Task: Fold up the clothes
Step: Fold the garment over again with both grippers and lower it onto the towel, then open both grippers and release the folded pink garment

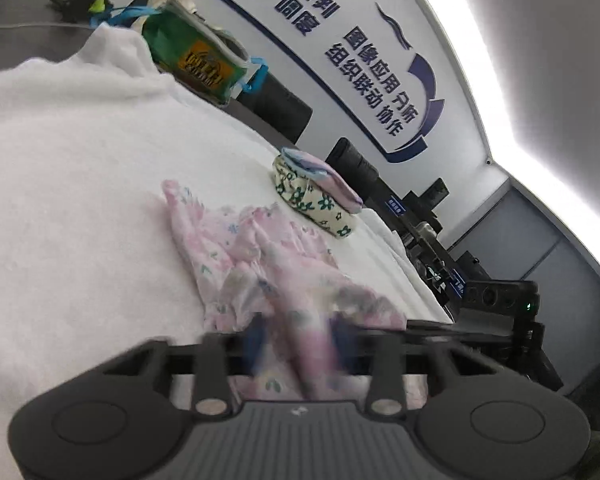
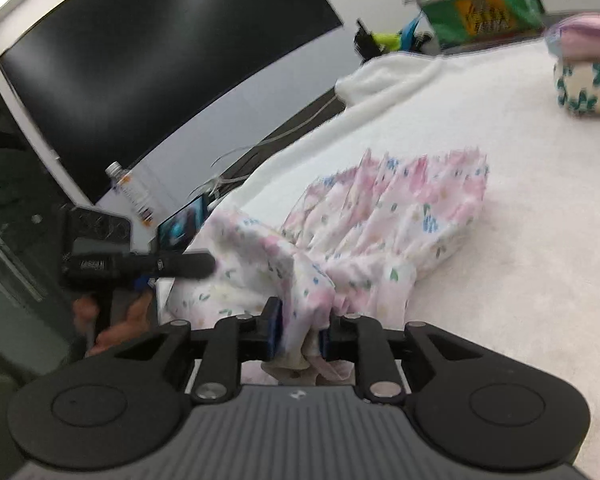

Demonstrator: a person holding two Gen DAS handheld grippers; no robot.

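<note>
A pink floral garment lies bunched on the white fleece-covered table. My left gripper is shut on one edge of it, blurred by motion. In the right wrist view the same garment spreads away from me, and my right gripper is shut on a gathered fold of it near the table's edge. The other hand-held gripper and a hand show at the left of that view, beside the cloth.
A stack of folded clothes, cream with green flowers under a pink piece, sits beyond the garment, also the stack. A green bag stands at the far edge. A large dark monitor and a plastic bottle stand left.
</note>
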